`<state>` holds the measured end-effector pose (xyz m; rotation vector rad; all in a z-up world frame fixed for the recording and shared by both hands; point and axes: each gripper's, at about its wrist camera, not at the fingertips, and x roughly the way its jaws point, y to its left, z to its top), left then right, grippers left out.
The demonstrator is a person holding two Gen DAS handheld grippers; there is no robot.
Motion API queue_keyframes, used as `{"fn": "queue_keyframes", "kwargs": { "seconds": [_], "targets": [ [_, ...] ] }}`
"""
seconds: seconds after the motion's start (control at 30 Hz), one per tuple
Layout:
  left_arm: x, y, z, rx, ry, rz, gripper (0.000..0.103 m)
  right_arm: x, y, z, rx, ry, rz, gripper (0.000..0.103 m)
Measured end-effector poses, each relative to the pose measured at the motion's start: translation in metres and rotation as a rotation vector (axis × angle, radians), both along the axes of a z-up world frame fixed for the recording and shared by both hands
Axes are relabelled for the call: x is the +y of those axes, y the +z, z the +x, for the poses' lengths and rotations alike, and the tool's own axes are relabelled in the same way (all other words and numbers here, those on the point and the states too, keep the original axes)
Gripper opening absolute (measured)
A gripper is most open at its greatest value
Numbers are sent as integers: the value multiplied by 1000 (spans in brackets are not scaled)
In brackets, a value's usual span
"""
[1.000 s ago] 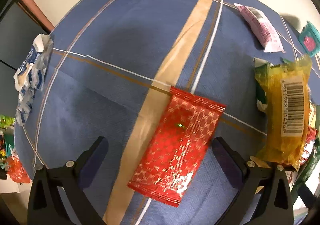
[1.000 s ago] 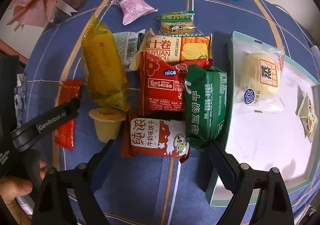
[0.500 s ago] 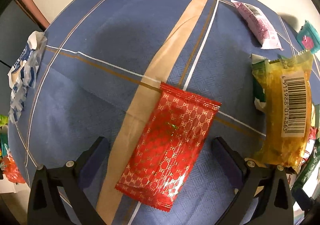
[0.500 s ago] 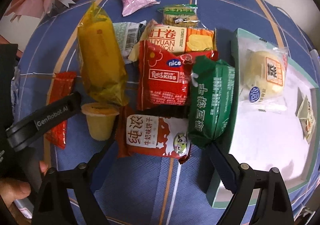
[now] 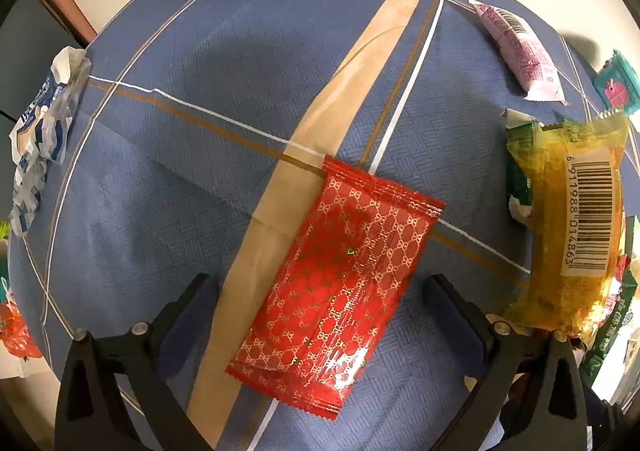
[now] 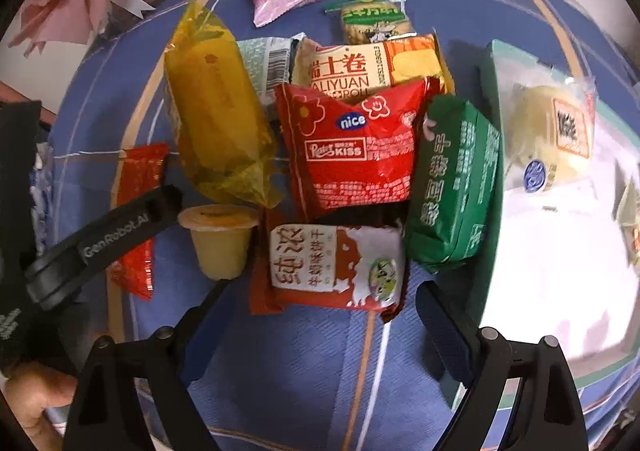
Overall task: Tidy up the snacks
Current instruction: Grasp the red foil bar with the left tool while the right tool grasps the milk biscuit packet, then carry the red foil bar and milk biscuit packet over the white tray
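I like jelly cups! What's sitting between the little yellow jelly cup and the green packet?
In the right wrist view, a red-and-white biscuit packet lies between the jelly cup and the green packet, under the open right gripper.

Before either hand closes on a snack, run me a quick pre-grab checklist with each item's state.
1. Left tongs open over the red patterned packet: ok.
2. Red packet lies flat, clear of the yellow pack: ok.
3. Right tongs open: ok.
4. Milk biscuit packet centred ahead of them: ok.
5. That packet free of its neighbours: not ok, the red Kiss packet overlaps it.
6. Tray has bare room: ok.
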<state>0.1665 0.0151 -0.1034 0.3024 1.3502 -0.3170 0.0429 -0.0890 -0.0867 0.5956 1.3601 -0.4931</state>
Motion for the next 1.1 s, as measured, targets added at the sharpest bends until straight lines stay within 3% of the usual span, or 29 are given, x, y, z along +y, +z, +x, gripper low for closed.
{"fn": "queue_keyframes", "kwargs": {
  "seconds": [0.1, 0.17, 0.27, 0.3, 0.37, 0.53, 0.6, 0.77, 0.87, 1.1],
  "targets": [
    [3, -2, 2, 17, 13, -5, 103, 6, -4, 4, 3, 9, -42, 92],
    [4, -3, 1, 17, 18, -10, 103, 8, -5, 6, 3, 9, -56, 78],
    [6, -3, 1, 15, 23, -11, 100, 7, -9, 9, 1, 16, -55, 68],
    [6, -3, 1, 40, 33, 37, 96, 6, -9, 12, 1, 18, -64, 68],
    [6, 1, 0, 32, 33, 31, 88, 5, -9, 12, -2, 23, -73, 66],
    [7, 10, -2, 13, 24, 12, 55, 3, -8, 9, -2, 24, -83, 64],
    [9, 11, -2, 9, 30, 9, 48, 5, -4, 9, -5, 23, -78, 64],
    [16, 17, -1, 12, 45, -27, 47, 3, 8, 7, -22, 12, -68, 64],
    [22, 25, -3, 23, 44, -90, 47, 1, 19, 3, -29, 5, -61, 63],
    [18, 63, -13, -54, 0, -160, 47, -9, 47, -14, -61, -4, -57, 63]
  ]
}}
